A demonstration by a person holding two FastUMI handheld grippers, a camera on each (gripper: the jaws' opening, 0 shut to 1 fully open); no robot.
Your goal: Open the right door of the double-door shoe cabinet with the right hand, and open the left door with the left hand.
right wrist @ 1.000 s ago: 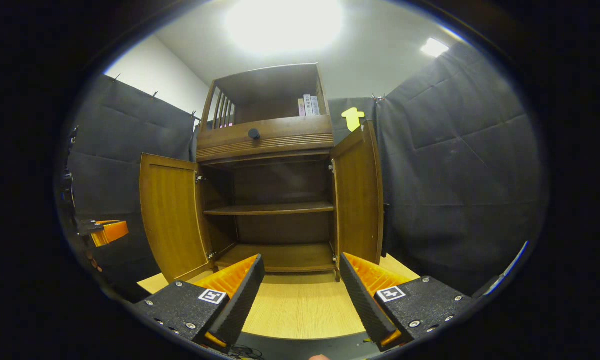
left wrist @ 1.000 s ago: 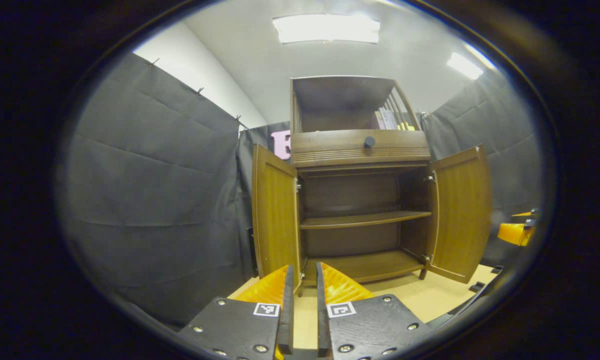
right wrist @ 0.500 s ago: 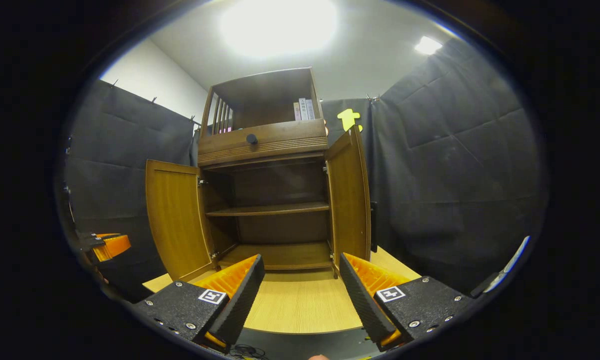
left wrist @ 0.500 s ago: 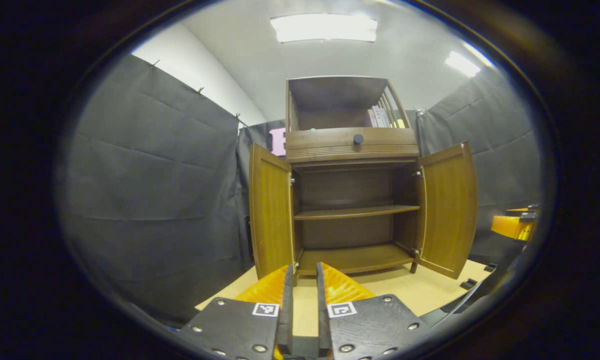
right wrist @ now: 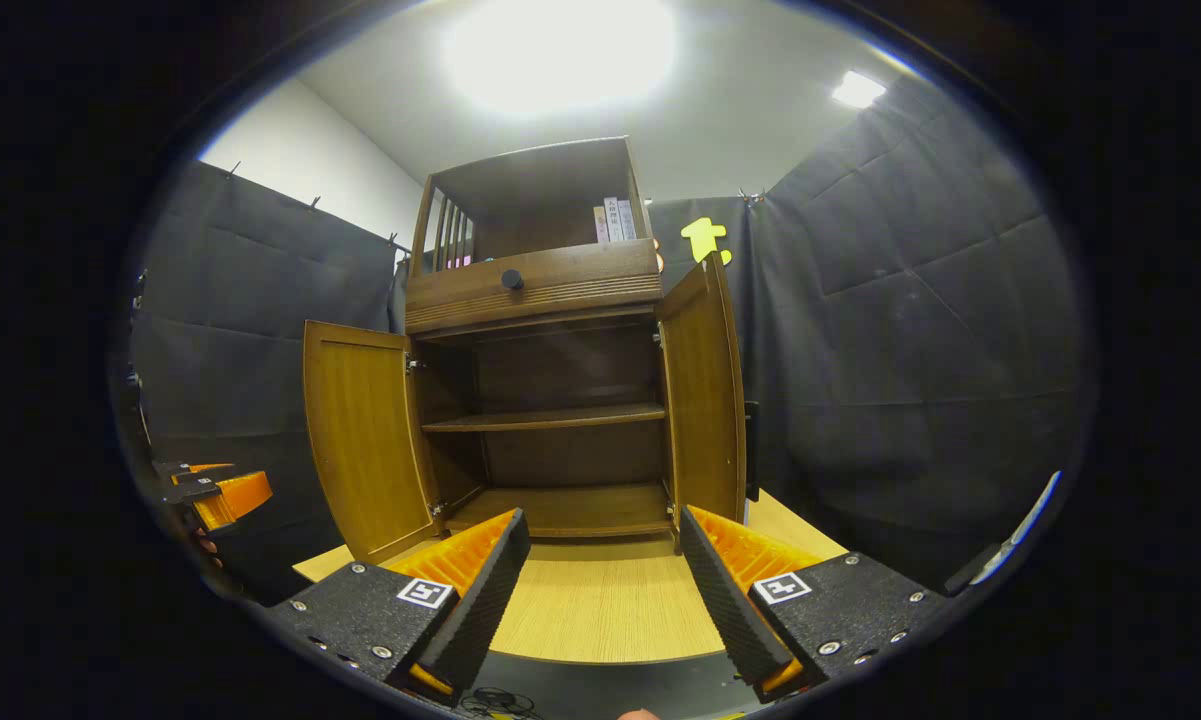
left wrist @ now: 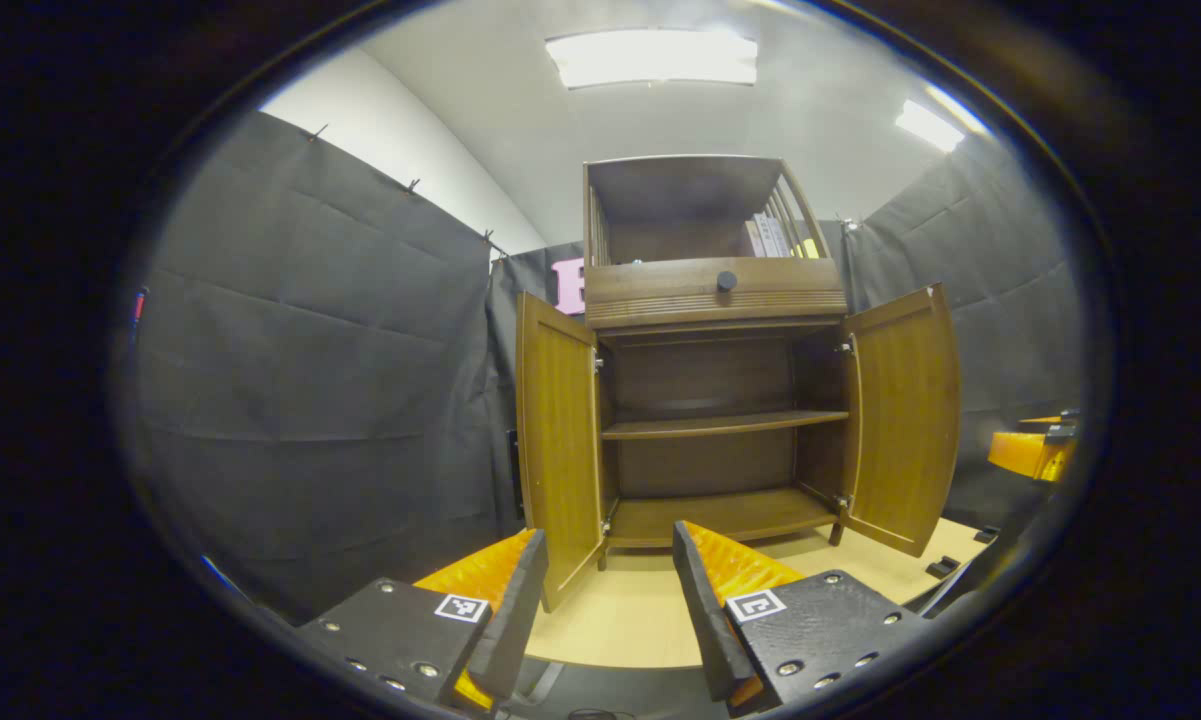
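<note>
Cabinet (left wrist: 712, 300) on surface (right wrist: 600, 610), both doors swung wide: left door (left wrist: 558, 450), right door (left wrist: 905, 415). Shelves exposed, bare. Left gripper (left wrist: 600, 590) and right gripper (right wrist: 600, 580) held back from cabinet, jaws open, gripping nothing. Task judged complete.

My two gripper views looked up from low and near, left and right, both facing the open shoe cabinet (left wrist: 715, 400) (right wrist: 550, 400).
</note>
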